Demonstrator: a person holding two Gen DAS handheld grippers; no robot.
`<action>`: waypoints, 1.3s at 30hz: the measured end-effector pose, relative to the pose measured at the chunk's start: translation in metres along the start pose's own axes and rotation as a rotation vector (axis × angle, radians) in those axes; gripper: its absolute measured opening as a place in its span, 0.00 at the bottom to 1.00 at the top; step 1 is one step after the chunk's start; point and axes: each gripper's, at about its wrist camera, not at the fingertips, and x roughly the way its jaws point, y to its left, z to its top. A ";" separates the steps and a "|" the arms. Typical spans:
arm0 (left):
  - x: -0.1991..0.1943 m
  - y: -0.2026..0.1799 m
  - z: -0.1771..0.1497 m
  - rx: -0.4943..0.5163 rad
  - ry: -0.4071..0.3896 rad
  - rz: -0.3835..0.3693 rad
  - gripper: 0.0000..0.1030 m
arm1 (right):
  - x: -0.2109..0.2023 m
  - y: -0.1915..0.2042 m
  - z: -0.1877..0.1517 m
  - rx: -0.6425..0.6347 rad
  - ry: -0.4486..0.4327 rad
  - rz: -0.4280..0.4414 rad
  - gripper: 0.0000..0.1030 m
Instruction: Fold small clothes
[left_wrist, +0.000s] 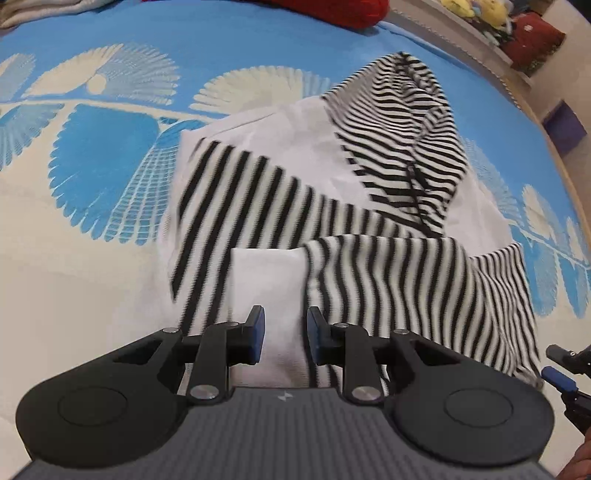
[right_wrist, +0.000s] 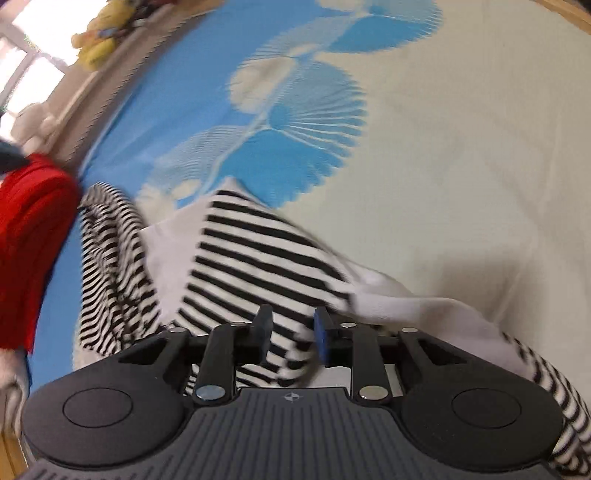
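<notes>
Striped hooded top (left_wrist: 369, 206) lies half-folded on a blue-and-cream bedspread (left_wrist: 110, 155).

Left gripper (left_wrist: 285, 338) hovers over a white panel of the garment, its fingers (left_wrist: 258, 332) parted with cloth between them but not visibly pinched. Right gripper (right_wrist: 291, 338) sits low over striped fabric bunched between its fingers (right_wrist: 322, 338); blur leaves it unclear whether they bite. Sleeves lie crossed and the hood rumpled toward a red garment (right_wrist: 33, 251). Risk, as judged: a loose hold could let the fabric slip during a lift, undoing the fold, or a deep bite could drag several layers askew.
</notes>
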 end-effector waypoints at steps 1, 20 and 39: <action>0.001 0.005 0.001 -0.021 0.003 0.009 0.29 | 0.003 0.003 0.001 -0.016 0.010 0.010 0.27; -0.032 0.012 0.011 -0.007 -0.176 0.048 0.03 | 0.057 -0.009 0.008 0.041 0.197 -0.067 0.46; -0.005 -0.007 -0.002 0.083 -0.039 0.094 0.29 | 0.040 0.039 0.006 -0.344 0.125 -0.036 0.49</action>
